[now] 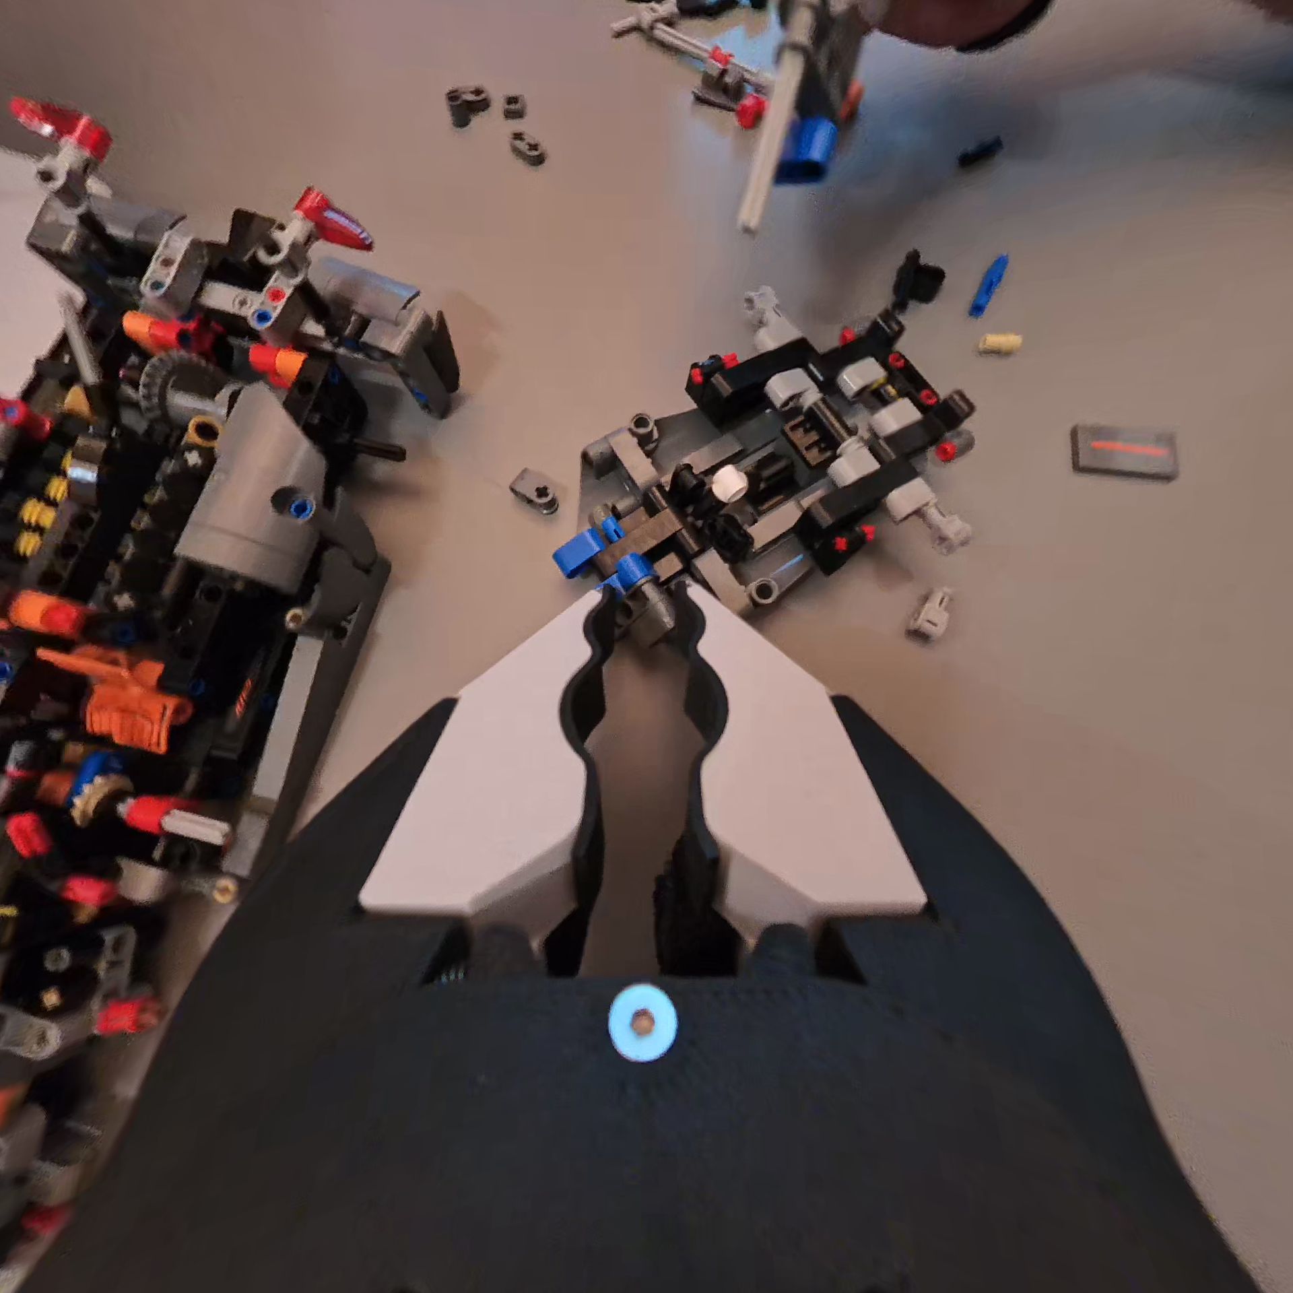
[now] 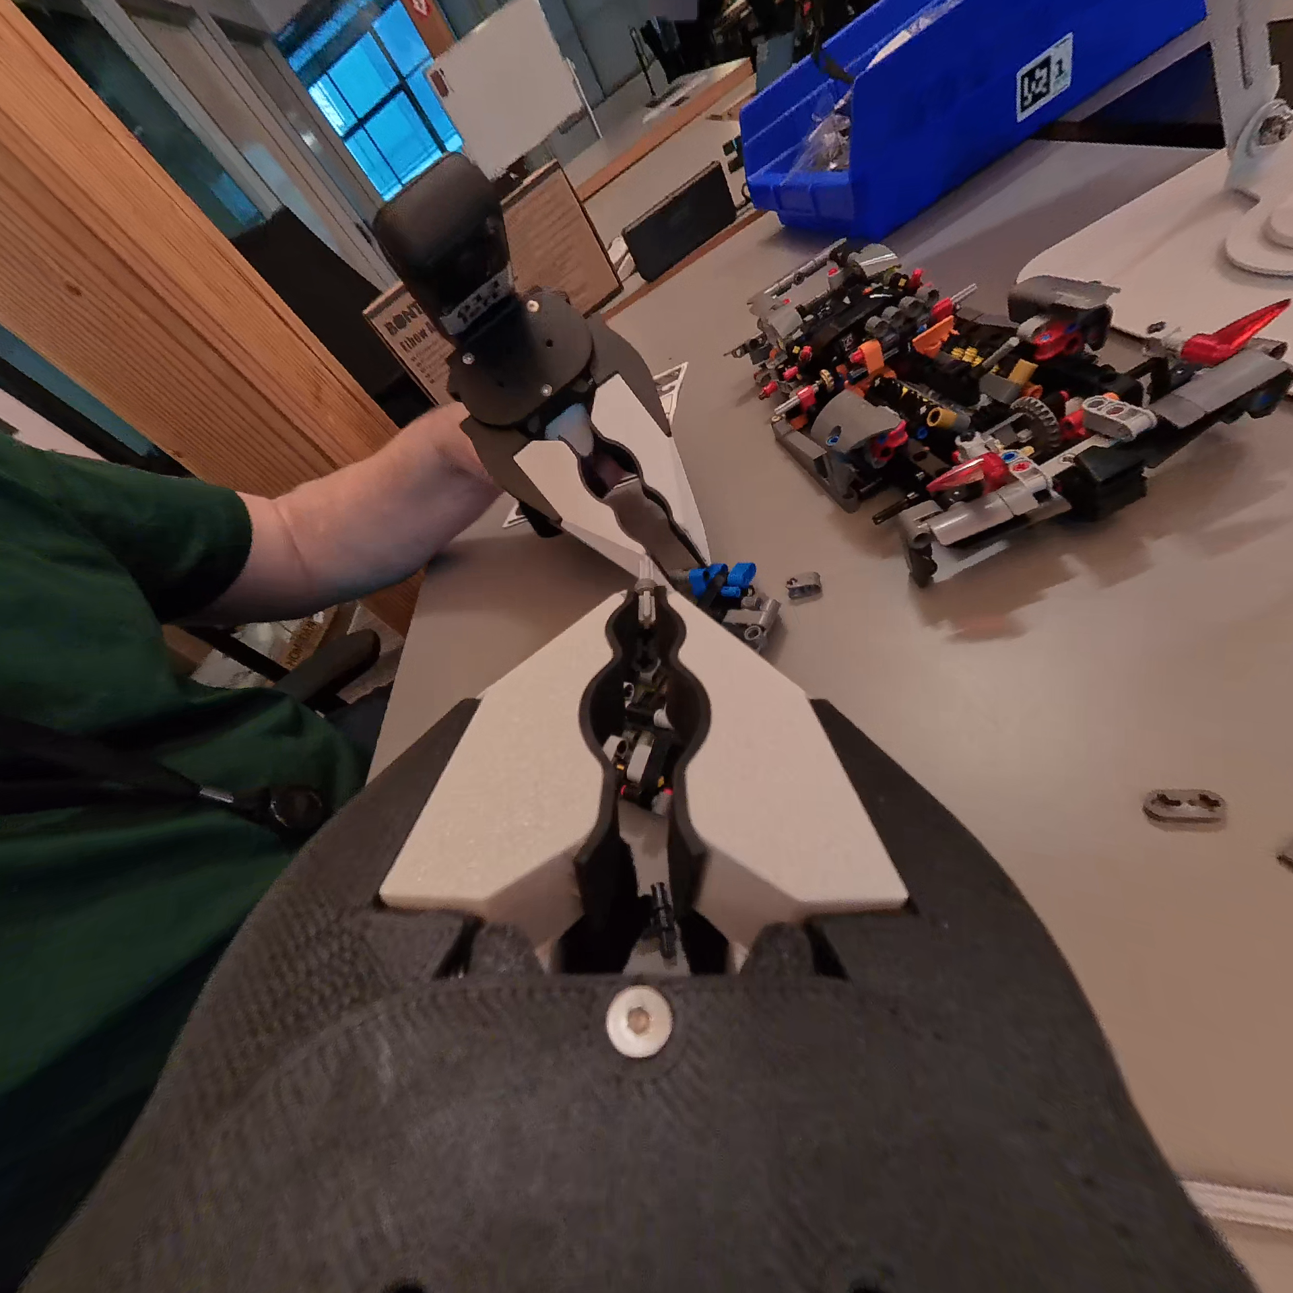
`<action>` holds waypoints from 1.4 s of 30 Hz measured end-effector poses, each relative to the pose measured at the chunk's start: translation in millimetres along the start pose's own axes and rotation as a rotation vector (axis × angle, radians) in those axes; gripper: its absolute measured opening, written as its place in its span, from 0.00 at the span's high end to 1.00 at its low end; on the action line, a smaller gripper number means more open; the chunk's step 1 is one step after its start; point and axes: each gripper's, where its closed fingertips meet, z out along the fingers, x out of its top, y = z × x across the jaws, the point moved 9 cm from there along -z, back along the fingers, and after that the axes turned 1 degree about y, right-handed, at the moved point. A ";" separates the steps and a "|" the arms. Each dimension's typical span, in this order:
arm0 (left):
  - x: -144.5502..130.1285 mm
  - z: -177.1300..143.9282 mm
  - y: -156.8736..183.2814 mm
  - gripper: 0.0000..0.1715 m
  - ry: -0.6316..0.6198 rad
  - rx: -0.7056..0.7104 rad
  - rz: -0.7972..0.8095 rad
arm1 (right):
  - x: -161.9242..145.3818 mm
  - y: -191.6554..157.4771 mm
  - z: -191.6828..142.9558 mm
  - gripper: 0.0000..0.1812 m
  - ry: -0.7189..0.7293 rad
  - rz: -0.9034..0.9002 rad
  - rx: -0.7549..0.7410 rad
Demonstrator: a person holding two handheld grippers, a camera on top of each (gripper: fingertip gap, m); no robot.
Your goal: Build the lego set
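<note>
My left gripper (image 1: 645,602) is shut on the grey end piece of a small black, grey and blue sub-assembly (image 1: 769,476) that lies on the grey table. The right wrist view shows this gripper (image 2: 700,560) held by a hand, its tips at the sub-assembly's blue end (image 2: 728,581). My right gripper (image 2: 647,605) is shut on a thin light grey axle (image 2: 647,581) and hovers above the sub-assembly. In the left wrist view a blurred grey axle (image 1: 766,140) with a blue piece hangs at the top. The large car chassis (image 1: 175,490) lies to the left; it also shows in the right wrist view (image 2: 979,420).
Loose parts lie around: a dark grey connector (image 1: 535,492), a blue pin (image 1: 988,285), a tan pin (image 1: 999,343), a dark tile (image 1: 1124,451), a grey-and-red rod piece (image 1: 714,70). Blue bins (image 2: 944,119) and a white stand base (image 2: 1259,210) are at the far edge. A person's arm (image 2: 350,532) is on the left. Spacing between my two grippers at the tips: around 12 centimeters. The dark grey connector (image 1: 535,492) is closer to my left gripper, around 4 centimeters from its tips; the right tips are 12 centimeters off.
</note>
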 end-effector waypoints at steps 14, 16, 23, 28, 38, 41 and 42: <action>0.0 -7.7 -27.7 0.84 -0.026 -0.019 0.100 | 17.2 7.4 13.5 0.99 -0.045 -0.030 0.015; -0.4 -8.1 -26.8 0.84 0.012 -0.020 0.081 | 18.3 11.7 22.3 0.99 -0.073 -0.037 0.015; 0.5 1.1 -26.9 0.92 0.009 -0.016 0.098 | 21.0 25.1 39.4 0.99 -0.114 -0.058 0.017; 2.4 4.2 -16.3 0.92 0.027 -0.038 0.210 | 15.7 28.8 34.7 0.99 -0.088 -0.031 0.038; 13.6 -1.6 -23.8 0.79 0.101 -0.049 0.134 | 9.4 38.9 28.4 0.99 -0.025 0.128 0.105; 34.3 -4.9 -15.2 0.78 0.200 -0.087 0.095 | 13.2 37.2 27.7 0.99 0.068 0.171 0.168; 40.5 -4.3 -12.3 0.75 0.231 -0.107 0.071 | 14.2 35.9 28.1 0.99 0.084 0.176 0.185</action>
